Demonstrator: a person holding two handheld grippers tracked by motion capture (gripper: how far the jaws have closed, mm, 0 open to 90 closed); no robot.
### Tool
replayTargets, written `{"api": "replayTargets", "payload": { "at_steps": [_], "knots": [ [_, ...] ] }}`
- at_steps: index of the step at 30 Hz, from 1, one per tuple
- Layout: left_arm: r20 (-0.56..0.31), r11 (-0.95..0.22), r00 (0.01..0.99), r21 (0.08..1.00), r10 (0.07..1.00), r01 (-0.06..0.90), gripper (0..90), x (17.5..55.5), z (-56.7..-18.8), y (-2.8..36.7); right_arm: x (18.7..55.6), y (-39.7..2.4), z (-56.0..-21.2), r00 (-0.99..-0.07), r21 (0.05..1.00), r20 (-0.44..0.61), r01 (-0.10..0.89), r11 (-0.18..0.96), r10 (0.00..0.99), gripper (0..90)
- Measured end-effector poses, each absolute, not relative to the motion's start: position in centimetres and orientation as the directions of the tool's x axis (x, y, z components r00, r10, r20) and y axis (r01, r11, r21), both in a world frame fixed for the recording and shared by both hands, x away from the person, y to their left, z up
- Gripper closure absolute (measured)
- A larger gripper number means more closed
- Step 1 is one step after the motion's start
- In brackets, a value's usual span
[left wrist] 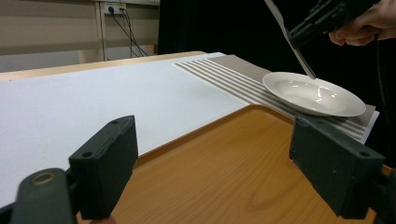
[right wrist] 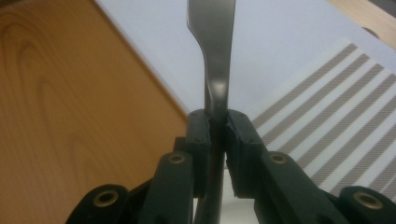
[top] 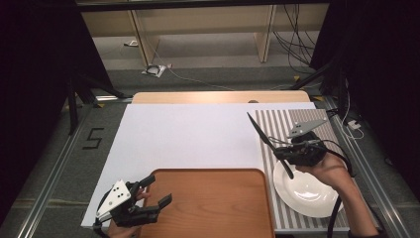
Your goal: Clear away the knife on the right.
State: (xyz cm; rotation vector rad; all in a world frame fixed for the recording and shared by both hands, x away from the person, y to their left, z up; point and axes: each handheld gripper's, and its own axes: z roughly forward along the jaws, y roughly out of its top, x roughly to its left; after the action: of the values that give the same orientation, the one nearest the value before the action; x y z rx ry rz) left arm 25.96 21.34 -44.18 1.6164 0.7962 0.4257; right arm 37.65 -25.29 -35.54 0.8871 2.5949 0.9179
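My right gripper (top: 278, 151) is shut on a slim metal piece of cutlery (top: 262, 136), which looks like a knife. It hangs tilted over the left rim of a white deep plate (top: 307, 194), one end pointing to the far left. In the right gripper view the pads (right wrist: 201, 135) pinch the cutlery (right wrist: 217, 56) at the gripper (right wrist: 217, 122). My left gripper (top: 157, 190) stands open over the near-left corner of a wooden tray (top: 213, 208), with nothing between its jaws. In the left gripper view that gripper (left wrist: 215, 172) looks across the tray (left wrist: 219, 140) to the plate (left wrist: 327, 98) and the cutlery (left wrist: 294, 46).
A striped placemat (top: 302, 116) lies under the plate on the right. A white sheet (top: 188, 134) covers the table's middle, and a wooden board edge (top: 218, 96) shows behind it. Cables and shelf legs stand on the floor beyond.
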Motion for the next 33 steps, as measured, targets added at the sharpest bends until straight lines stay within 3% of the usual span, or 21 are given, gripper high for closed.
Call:
{"api": "replayTargets", "payload": {
  "at_steps": [33],
  "knots": [
    [-0.153,-0.034,0.694,0.968,0.703,0.247,15.4,25.8,-44.0,21.4,31.8,-17.9,-38.5,-0.886,0.564,0.075,0.416,0.713,0.458,80.7]
  ]
}}
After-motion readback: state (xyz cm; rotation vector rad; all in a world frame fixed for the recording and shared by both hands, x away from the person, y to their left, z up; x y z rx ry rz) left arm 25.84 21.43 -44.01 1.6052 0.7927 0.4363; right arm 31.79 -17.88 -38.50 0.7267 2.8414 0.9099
